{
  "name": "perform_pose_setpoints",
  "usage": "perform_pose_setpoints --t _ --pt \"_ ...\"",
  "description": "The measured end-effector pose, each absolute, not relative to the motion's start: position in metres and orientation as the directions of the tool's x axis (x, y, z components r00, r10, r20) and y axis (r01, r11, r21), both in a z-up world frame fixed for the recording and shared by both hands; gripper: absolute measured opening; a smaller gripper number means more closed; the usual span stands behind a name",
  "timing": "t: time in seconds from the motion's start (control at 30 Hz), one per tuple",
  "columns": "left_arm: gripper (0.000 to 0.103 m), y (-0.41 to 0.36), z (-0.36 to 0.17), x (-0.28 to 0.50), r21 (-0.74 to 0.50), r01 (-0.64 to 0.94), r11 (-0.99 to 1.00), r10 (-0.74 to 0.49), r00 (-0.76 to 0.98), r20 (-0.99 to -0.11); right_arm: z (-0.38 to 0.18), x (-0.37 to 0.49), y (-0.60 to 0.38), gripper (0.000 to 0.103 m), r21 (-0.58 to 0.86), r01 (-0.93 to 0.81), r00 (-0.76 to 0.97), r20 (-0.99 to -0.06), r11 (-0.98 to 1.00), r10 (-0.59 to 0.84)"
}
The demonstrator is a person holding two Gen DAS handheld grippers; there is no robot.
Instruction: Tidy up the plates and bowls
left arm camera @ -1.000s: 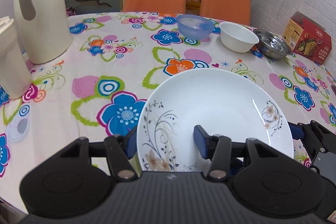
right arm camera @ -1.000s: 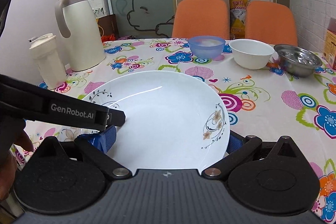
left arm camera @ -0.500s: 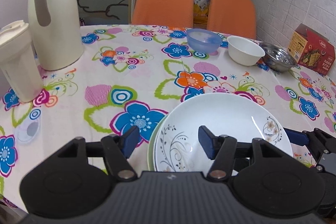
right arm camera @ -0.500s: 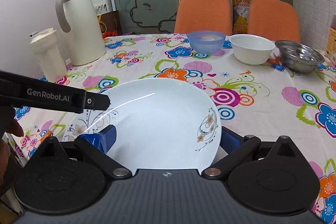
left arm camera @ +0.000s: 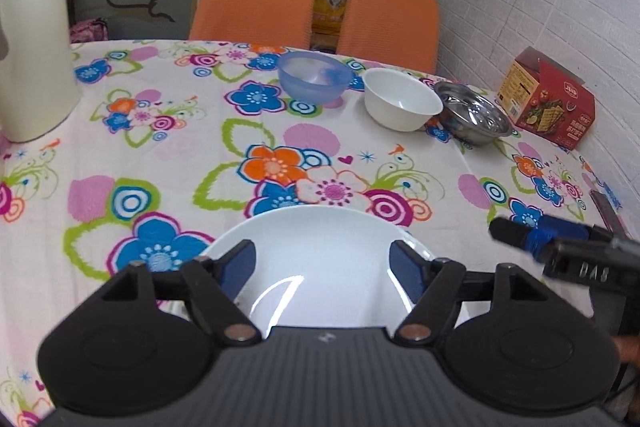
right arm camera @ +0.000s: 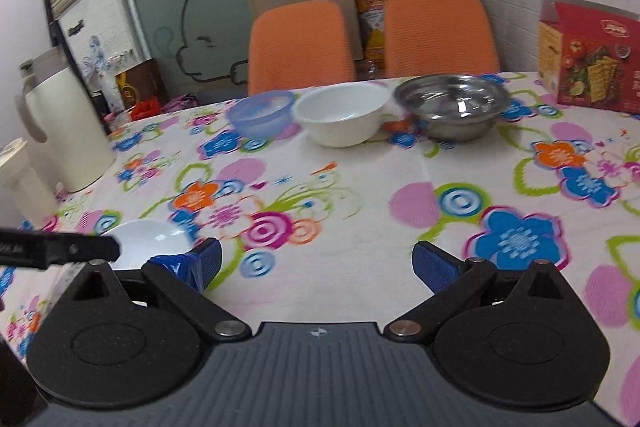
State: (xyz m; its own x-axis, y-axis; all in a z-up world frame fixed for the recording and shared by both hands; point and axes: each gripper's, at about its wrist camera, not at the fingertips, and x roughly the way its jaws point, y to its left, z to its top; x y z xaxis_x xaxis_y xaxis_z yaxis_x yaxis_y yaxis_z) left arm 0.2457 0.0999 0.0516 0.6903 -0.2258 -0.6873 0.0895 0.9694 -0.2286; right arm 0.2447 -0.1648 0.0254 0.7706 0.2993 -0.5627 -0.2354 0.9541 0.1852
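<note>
The white plate (left arm camera: 320,259) lies on the desk (left arm camera: 180,163) under my left claw (left arm camera: 322,265), its near half hidden by the claw's body. Both jaws stand wide, holding nothing. My right claw (right arm camera: 316,261) gapes wide over bare cloth, empty. Farther back sit the blue bowl (left arm camera: 314,77), white bowl (left arm camera: 400,105) and steel bowl (left arm camera: 474,113), side by side. The jug (left arm camera: 32,43) is cut off at left.

Bright, even indoor light; a glare streak on the white plate (left arm camera: 316,267), motion blur throughout, fisheye-curved edges.
</note>
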Motion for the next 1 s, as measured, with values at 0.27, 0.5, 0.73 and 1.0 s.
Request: perform_pose_setpoints --t 0.27,0.5,0.73,1.0 --pt "0.075 0.072 0.052 0.285 -0.202 0.132 0.97 -0.238 0.662 -0.711 0.054 0.385 -0.24 0.09 0.03 -0.076 0.788 -0.611 0.997 0.079" --pt "0.076 0.072 0.052 0.294 -0.179 0.133 0.975 -0.222 0.659 -0.719 0.017 0.483 -0.244 0.089 -0.083 -0.108 0.625 -0.78 0.991 0.002" --pt "0.076 0.084 0.049 0.295 -0.194 0.107 0.975 -0.216 0.655 -0.724 -0.001 0.492 -0.241 0.089 -0.109 -0.123 0.551 -0.834 0.986 -0.024" --pt "0.076 0.081 0.056 0.278 -0.214 0.132 0.968 -0.246 0.672 -0.699 0.004 0.458 -0.233 0.089 -0.109 -0.218 0.462 -0.887 0.97 0.004"
